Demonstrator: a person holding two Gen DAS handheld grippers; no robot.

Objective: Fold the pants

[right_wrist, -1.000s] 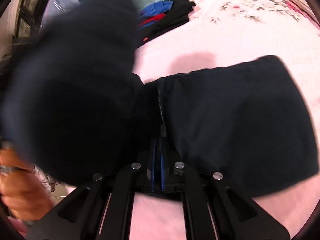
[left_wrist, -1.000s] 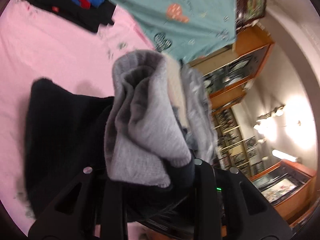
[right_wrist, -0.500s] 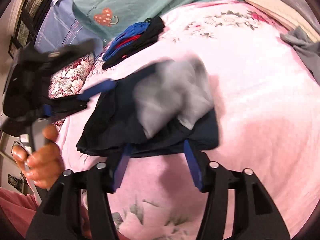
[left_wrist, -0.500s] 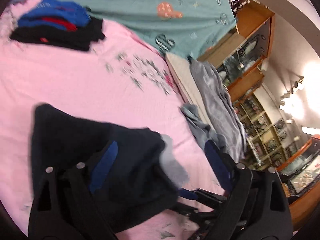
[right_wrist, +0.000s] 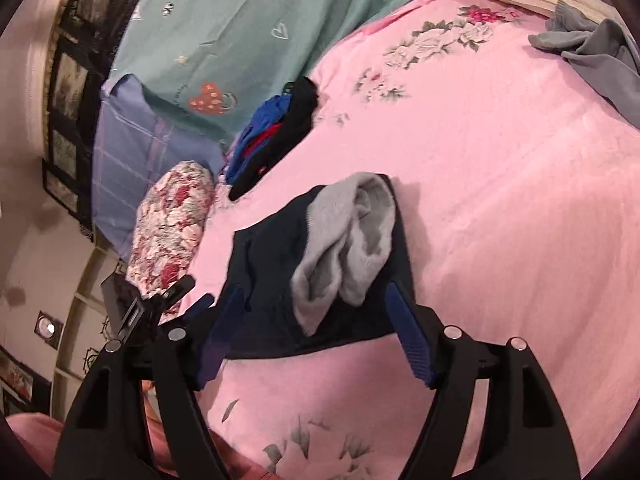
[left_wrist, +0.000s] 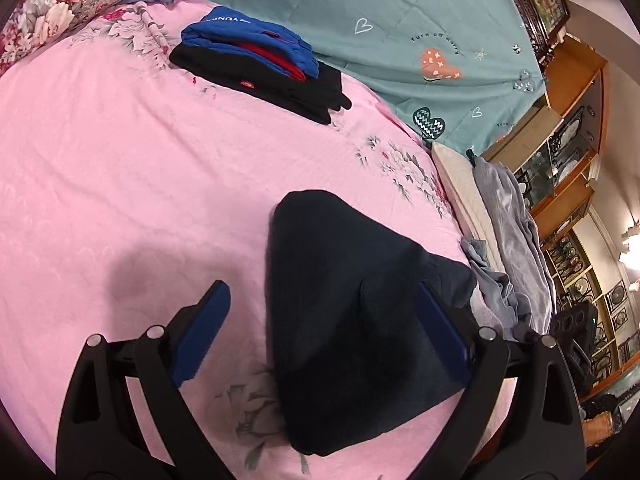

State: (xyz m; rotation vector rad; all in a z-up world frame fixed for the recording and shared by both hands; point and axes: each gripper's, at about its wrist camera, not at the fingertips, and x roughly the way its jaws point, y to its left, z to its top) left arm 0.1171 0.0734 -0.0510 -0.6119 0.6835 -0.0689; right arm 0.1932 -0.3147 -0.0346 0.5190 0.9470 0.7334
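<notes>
Pink floral bedsheet [left_wrist: 120, 184] beneath folded pants [left_wrist: 344, 312]

the pants [left_wrist: 344, 320] hide the sheet [left_wrist: 120, 184] under them, and the blue top's [left_wrist: 240, 34] lettering is too small to read

Partial white lettering "YUN" on the blue folded garment [left_wrist: 244, 38]; teal quilt [left_wrist: 400, 12] script illegible.
</notes>
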